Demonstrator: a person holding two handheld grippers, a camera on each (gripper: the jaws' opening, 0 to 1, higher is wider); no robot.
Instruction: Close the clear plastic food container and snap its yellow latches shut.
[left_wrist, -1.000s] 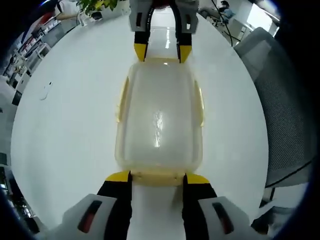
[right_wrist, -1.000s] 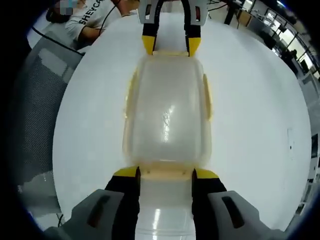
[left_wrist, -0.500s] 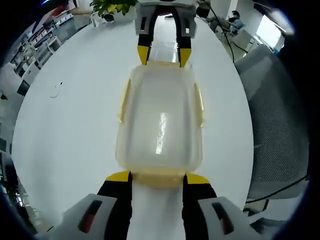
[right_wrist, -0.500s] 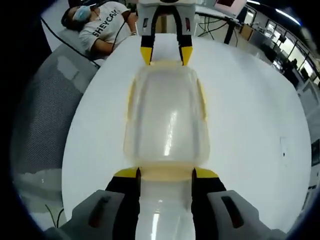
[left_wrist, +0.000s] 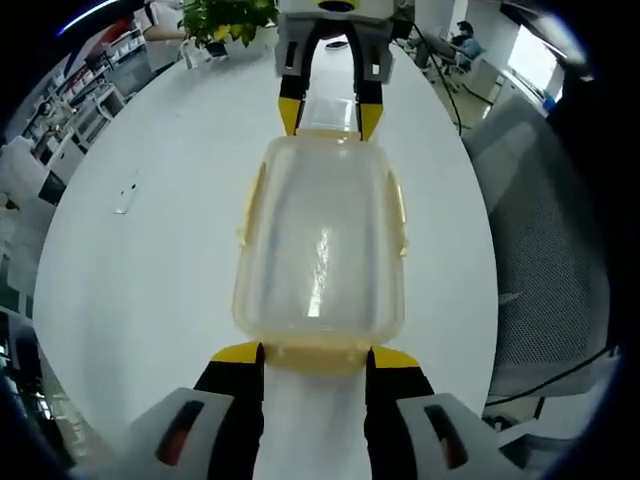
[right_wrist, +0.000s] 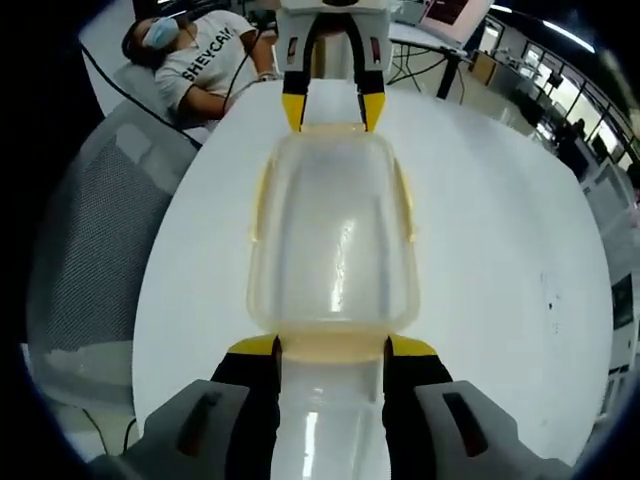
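The clear plastic container (left_wrist: 320, 250) with its lid on stretches away from my left gripper (left_wrist: 315, 352), whose yellow-tipped jaws are shut on the yellow end latch (left_wrist: 316, 358). At the far end my right gripper (left_wrist: 328, 118) holds the opposite end. In the right gripper view the same container (right_wrist: 332, 245) runs from my right gripper (right_wrist: 330, 345), shut on its near end latch (right_wrist: 331, 348), to the left gripper (right_wrist: 328, 112) beyond. Yellow side latches (left_wrist: 245, 205) (right_wrist: 407, 205) lie along the long sides.
A white round table (left_wrist: 150, 250) lies under the container. A grey mesh chair (left_wrist: 550, 250) stands at its edge, a potted plant (left_wrist: 225, 15) at the far side, a small object (left_wrist: 125, 197) on the top. A person in a white shirt (right_wrist: 195, 60) reclines beyond another chair (right_wrist: 90, 260).
The container has kept its place between both grippers, while the table and room behind it have shifted and look smaller: both hands have moved together with it.
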